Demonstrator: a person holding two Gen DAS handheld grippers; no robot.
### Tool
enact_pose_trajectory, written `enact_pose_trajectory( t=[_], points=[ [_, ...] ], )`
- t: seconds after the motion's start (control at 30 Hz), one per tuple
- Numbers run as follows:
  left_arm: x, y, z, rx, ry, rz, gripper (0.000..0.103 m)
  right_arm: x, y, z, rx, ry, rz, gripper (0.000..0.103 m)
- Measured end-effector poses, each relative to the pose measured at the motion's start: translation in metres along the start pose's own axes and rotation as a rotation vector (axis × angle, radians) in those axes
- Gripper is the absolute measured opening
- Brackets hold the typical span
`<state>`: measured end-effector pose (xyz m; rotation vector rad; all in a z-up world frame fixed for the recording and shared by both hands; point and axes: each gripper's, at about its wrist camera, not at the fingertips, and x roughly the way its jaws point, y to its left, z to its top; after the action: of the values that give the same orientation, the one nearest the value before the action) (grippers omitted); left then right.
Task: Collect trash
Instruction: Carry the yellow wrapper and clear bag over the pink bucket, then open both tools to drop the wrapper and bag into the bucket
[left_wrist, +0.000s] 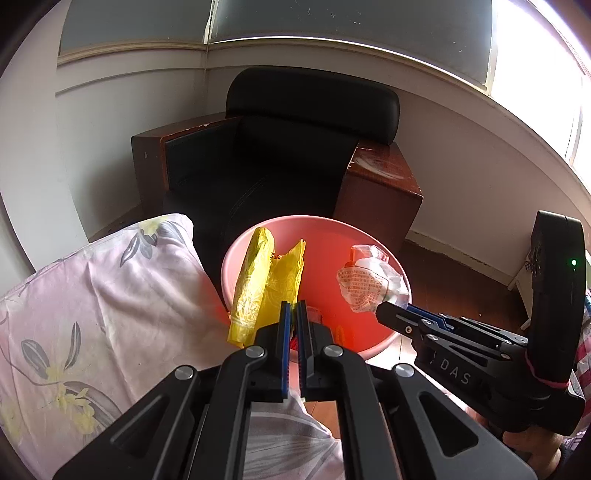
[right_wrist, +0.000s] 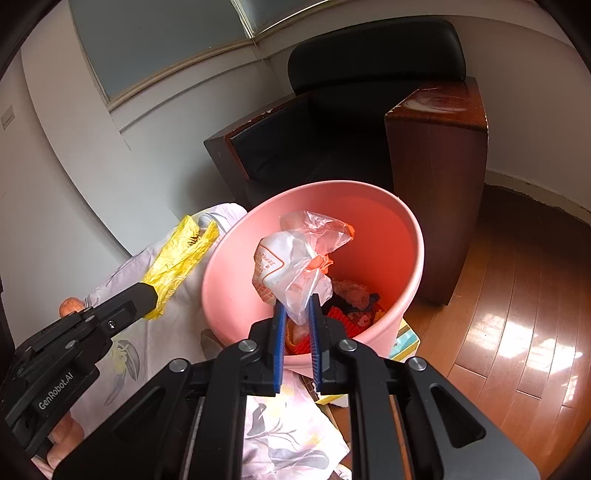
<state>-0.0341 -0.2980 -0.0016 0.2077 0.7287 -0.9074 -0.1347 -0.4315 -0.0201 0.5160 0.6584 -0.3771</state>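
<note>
Left gripper (left_wrist: 293, 306) has its fingers pressed tight on the yellow plastic bag (left_wrist: 266, 280), which hangs at the near-left rim of the pink bin (right_wrist: 413, 236). Right gripper (right_wrist: 297, 310) pinches a crumpled clear wrapper (right_wrist: 295, 258) printed in red, held up right over the bin's mouth, with other scraps already lying at the bottom.

Outward now: flowered bedding (left_wrist: 92, 295) lies to the left, a black armchair (left_wrist: 295, 147) stands behind the bin, and wooden floor (right_wrist: 517, 295) spreads to the right.

The risk, I'd say: the yellow bag straddles the rim, so letting go here could drop it onto the bedding. Thin film may also cling to the pads.

Readable: "DAS" on the right gripper's body, "GenRobot.AI" on the left's. The wrapper's red print is too small to read.
</note>
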Motion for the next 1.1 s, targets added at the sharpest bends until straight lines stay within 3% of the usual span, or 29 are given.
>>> enact_pose_trajectory(
  t=[0.37,1.1],
  points=[
    [0.035,-0.013,-0.004,-0.004,0.062,-0.031,0.003,0.008,-0.009,0.001,0.006,0.012,-0.035,0.012],
    [0.054,-0.01,-0.004,-0.035,0.084,-0.021,0.003,0.022,-0.011,0.004,0.023,0.04,-0.069,0.015]
  ],
)
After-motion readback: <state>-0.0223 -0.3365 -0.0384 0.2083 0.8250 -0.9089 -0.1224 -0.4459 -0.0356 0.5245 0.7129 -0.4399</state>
